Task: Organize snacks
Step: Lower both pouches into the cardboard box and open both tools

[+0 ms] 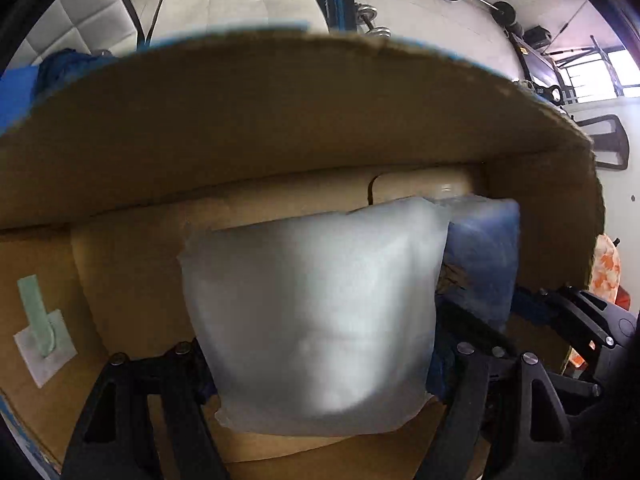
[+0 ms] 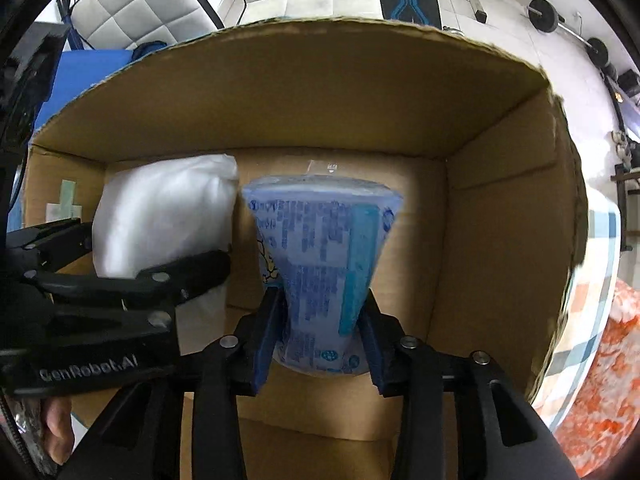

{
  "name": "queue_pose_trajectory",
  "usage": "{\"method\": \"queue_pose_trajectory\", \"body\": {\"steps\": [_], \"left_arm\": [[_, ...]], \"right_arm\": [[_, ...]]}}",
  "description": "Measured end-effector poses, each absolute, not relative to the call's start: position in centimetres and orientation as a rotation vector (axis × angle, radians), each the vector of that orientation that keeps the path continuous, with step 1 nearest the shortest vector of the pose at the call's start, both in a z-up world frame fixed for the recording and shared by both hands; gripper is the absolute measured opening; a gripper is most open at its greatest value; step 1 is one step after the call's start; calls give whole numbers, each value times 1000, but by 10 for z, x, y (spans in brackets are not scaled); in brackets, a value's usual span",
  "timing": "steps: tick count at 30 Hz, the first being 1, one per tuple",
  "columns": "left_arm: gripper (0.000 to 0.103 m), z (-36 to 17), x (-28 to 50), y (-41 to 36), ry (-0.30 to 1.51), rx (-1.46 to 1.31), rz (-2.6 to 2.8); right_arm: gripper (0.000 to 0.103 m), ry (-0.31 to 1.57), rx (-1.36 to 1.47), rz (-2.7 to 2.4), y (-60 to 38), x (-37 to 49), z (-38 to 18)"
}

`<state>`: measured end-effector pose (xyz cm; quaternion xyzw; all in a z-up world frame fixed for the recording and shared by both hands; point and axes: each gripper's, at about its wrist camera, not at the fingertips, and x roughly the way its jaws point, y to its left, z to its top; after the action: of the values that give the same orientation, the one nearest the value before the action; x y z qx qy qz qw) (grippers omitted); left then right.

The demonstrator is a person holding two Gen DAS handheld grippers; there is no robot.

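Note:
A white puffy snack bag [image 1: 316, 312] hangs inside an open cardboard box [image 1: 280, 120], pinched at its lower sides by my left gripper [image 1: 320, 380]. To its right, a blue printed snack pouch [image 1: 482, 256] shows partly behind it. In the right wrist view my right gripper [image 2: 322, 324] is shut on that blue pouch [image 2: 324, 264], squeezing its lower half, over the cardboard box [image 2: 320, 92] floor. The white bag [image 2: 168, 220] and the left gripper [image 2: 132, 276] holding it sit just left of the pouch.
The box walls rise on the far, left and right sides. A pale green strip with white tape [image 1: 40, 328] is stuck on the left wall. Outside lie dumbbells [image 1: 372, 20], a barbell [image 2: 568, 24], a blue mat [image 2: 92, 76] and an orange patterned cloth [image 2: 608, 380].

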<state>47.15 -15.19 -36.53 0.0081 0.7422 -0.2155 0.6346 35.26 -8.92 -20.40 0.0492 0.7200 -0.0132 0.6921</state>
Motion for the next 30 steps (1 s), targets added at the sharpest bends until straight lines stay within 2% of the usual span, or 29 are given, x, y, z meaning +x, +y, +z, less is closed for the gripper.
{"method": "queue_pose_trajectory", "body": {"steps": [6,10,16,17,19,22,26,30], "left_arm": [[76,-358,468,-148,1721,5,-484],[87,-337,465,-148,1679,37,-475],[95,-301,461,-144,1620,74,-456],[97,-299,459,-143,1608,75,-456],[102,-297,450,-138,1579,87,-445],[102,-287,434,-132,1527,98,-434],[103,-281,425,-126,1464,99,-410],[103,-264,402,-110,1410,105,-388]], "right_arm": [[50,1632,59,-47,-78,352,-203],[53,1626,58,-51,-70,348,-196],[55,1616,83,-56,-64,341,-175],[62,1613,79,-64,-63,339,-172],[68,1603,68,-86,-64,336,-159],[70,1597,76,-99,-73,321,-141],[90,1579,107,-116,-74,295,-124],[94,1541,144,-127,-81,265,-120]]}}
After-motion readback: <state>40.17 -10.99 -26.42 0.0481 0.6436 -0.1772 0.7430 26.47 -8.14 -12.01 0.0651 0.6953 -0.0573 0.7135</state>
